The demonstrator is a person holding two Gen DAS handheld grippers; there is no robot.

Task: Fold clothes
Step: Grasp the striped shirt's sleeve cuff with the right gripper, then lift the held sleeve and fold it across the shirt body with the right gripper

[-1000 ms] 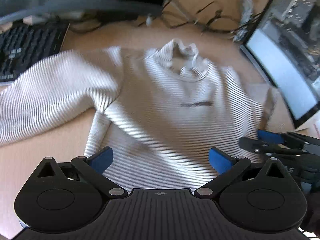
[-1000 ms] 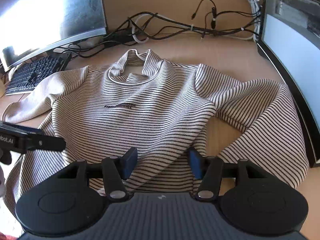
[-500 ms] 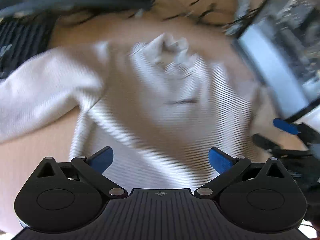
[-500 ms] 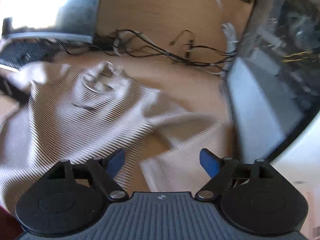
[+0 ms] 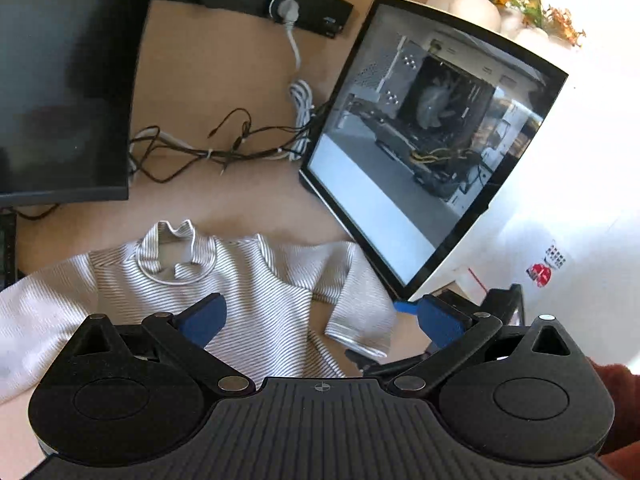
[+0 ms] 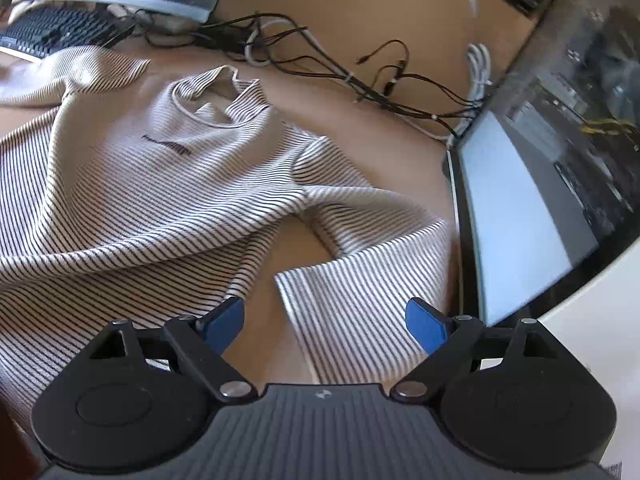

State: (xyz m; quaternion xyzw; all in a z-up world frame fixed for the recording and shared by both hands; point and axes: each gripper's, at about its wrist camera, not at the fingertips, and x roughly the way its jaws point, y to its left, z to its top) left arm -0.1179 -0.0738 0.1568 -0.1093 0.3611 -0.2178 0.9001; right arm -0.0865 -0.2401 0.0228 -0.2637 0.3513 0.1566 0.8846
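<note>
One striped sweater (image 6: 168, 184) spread on desk (image 5: 224, 72), two grippers, left (image 5: 320, 320) and right (image 6: 324, 322), jaws released, empty.

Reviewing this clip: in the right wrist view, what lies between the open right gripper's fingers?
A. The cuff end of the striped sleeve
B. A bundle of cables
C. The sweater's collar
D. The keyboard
A. The right gripper is open, and the cuff end of the striped sleeve of the sweater lies on the desk between its fingers, not yet gripped.
</note>
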